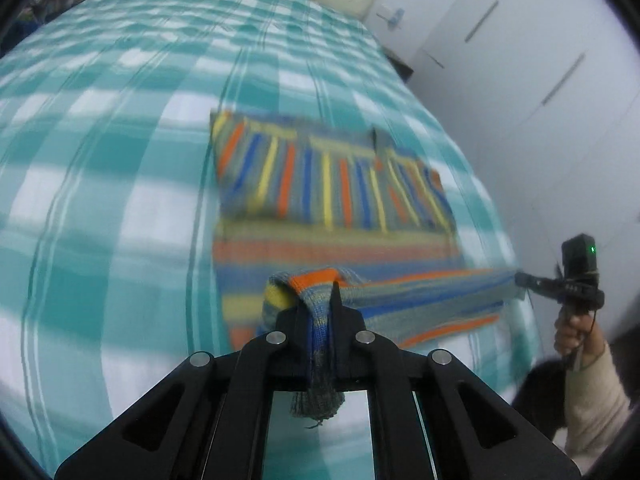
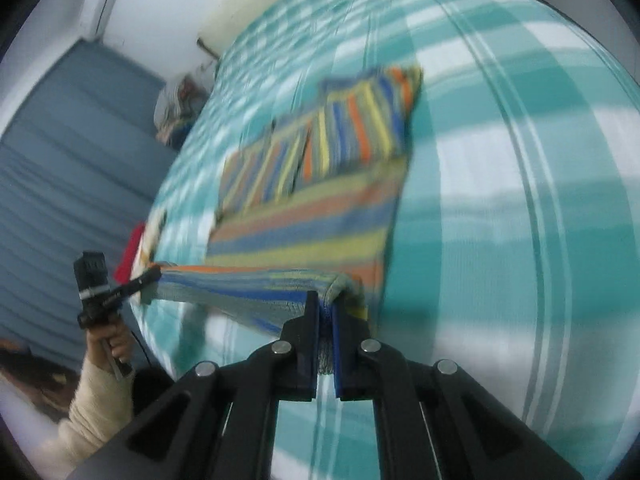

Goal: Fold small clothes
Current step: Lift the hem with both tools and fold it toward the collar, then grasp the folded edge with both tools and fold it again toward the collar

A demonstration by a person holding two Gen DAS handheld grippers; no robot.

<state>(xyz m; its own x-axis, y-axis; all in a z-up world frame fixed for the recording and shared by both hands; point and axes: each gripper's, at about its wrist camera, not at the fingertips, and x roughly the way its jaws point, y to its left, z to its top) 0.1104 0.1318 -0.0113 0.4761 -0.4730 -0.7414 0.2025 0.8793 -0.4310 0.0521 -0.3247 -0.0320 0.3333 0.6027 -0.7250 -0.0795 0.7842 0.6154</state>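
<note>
Pinching striped knit (image 1: 320, 332), both tools clamped

Striped knit garment (image 1: 332, 184) flat on the bed, sleeves folded in, near hem lifted.

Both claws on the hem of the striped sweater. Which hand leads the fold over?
Neither clearly; probably both together. The left claw and the right claw are each shut on a near corner of the striped sweater, hem stretched taut between them above the bed. Both face the folded sleeves alike.
</note>
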